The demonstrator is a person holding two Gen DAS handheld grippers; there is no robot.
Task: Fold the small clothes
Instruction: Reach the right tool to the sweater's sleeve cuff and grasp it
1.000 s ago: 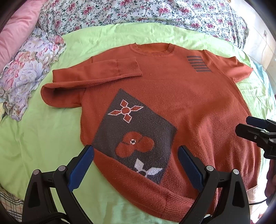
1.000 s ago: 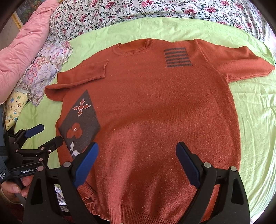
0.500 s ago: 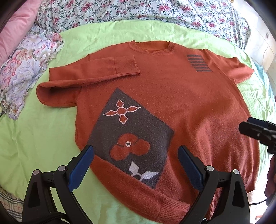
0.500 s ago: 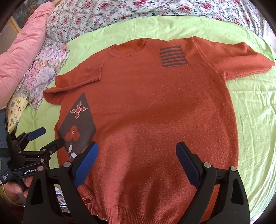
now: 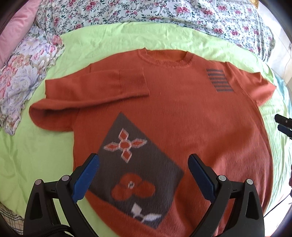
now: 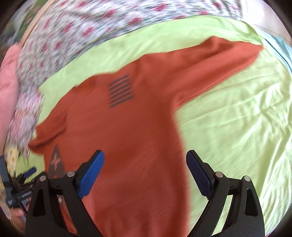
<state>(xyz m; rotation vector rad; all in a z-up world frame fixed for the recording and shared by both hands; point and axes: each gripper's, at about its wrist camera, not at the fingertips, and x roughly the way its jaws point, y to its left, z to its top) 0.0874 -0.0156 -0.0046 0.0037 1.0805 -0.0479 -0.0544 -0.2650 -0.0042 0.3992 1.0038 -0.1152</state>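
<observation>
An orange knitted sweater [image 5: 191, 116] lies flat on a green sheet [image 5: 36, 155], front up, with a grey flower patch [image 5: 138, 173] and a striped chest mark [image 5: 219, 80]. Its left sleeve [image 5: 94, 87] is folded across the chest. Its right sleeve [image 6: 209, 62] lies stretched out. My left gripper [image 5: 143, 175] is open and empty above the flower patch. My right gripper [image 6: 145, 171] is open and empty above the sweater's right side; its view is blurred. The right gripper's tips [image 5: 282, 122] show at the left wrist view's right edge.
A floral quilt [image 5: 164, 12] lies along the far side of the bed. A floral cushion [image 5: 23, 76] and a pink pillow [image 5: 16, 29] lie at the left. The left gripper and a hand [image 6: 18, 191] show at the right wrist view's lower left.
My left gripper has moved forward over the sweater. My right gripper has swung fast to the right, toward the outstretched sleeve. The sweater has not moved.
</observation>
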